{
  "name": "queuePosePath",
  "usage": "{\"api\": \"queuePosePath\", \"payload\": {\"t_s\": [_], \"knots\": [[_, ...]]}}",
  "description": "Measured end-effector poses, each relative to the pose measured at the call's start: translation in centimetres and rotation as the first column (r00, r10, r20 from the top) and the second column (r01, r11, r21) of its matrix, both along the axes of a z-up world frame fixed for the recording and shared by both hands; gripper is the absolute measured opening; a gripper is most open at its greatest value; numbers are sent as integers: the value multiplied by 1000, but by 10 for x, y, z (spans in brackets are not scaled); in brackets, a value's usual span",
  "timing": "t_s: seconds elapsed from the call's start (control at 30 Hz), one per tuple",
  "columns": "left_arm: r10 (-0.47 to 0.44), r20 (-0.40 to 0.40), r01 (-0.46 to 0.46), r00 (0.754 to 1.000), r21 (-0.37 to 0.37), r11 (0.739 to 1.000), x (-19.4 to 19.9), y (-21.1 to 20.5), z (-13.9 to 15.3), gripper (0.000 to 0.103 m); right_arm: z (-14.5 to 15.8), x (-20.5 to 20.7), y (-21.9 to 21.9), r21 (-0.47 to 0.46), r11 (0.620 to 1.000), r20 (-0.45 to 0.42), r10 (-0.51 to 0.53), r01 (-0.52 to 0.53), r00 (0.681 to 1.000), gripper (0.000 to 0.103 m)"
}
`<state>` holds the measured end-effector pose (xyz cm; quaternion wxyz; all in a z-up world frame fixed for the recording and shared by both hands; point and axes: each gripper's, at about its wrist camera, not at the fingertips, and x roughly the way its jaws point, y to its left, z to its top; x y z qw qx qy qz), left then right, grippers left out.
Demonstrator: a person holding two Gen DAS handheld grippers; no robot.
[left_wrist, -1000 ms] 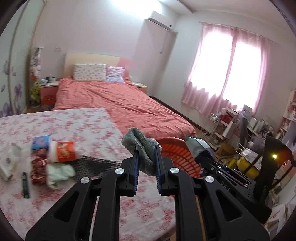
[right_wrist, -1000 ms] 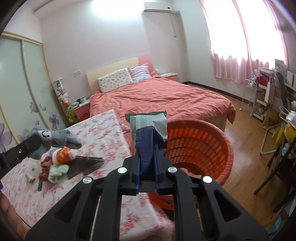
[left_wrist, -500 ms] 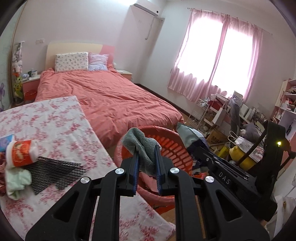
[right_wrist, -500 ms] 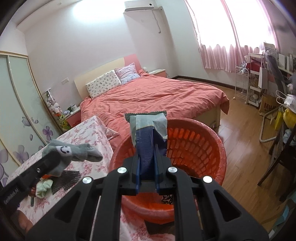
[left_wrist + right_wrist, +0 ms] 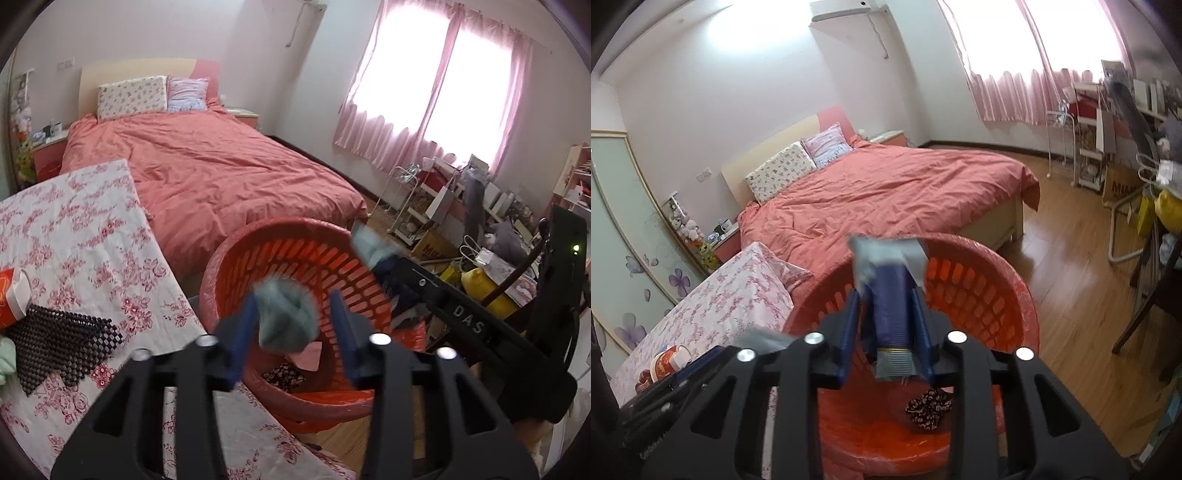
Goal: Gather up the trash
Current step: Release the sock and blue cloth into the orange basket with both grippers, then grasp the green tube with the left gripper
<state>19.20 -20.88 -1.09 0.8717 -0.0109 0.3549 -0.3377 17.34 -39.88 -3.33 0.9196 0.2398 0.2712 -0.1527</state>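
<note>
An orange plastic basket (image 5: pixel 280 254) stands on the floor beside the floral-cloth table (image 5: pixel 74 229); it also shows in the right wrist view (image 5: pixel 997 295). My left gripper (image 5: pixel 293 321) is open above the basket, and a blurred grey sock (image 5: pixel 286 317) hangs loose between its fingers. My right gripper (image 5: pixel 886 325) has opened a little above the basket; a blue-and-silver wrapper (image 5: pixel 890 302) sits loose and blurred between the fingers. A pink paper (image 5: pixel 308 356) and a dark patterned item (image 5: pixel 929 404) lie in the basket.
On the table lie a black mesh mat (image 5: pixel 59 339), a red-and-white cup (image 5: pixel 14 295) and a pale green cloth (image 5: pixel 5 360). A bed with a coral cover (image 5: pixel 214 173) is behind. Cluttered shelves and a yellow container (image 5: pixel 476 280) stand at right.
Both grippers moved from the table to over the basket. The left gripper has opened wide and the sock is dropping. The right jaws have parted and the wrapper is slipping.
</note>
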Motion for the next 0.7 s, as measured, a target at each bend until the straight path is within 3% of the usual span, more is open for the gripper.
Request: {"api": "queuePosePath", "payload": {"t_s": [0.2, 0.53, 0.7], "knots": [[33, -19, -32, 999, 42, 999, -1, 8, -6, 49, -7, -6, -3, -10, 1000, -28, -22, 21, 999, 52], [157, 33, -160, 987, 125, 979, -17, 62, -3, 67, -3, -14, 22, -37, 999, -81, 9, -12, 997, 53], [233, 39, -236, 972, 148, 960, -21, 101, -3, 71, 2, -10, 54, -47, 996, -95, 69, -74, 993, 53]]}}
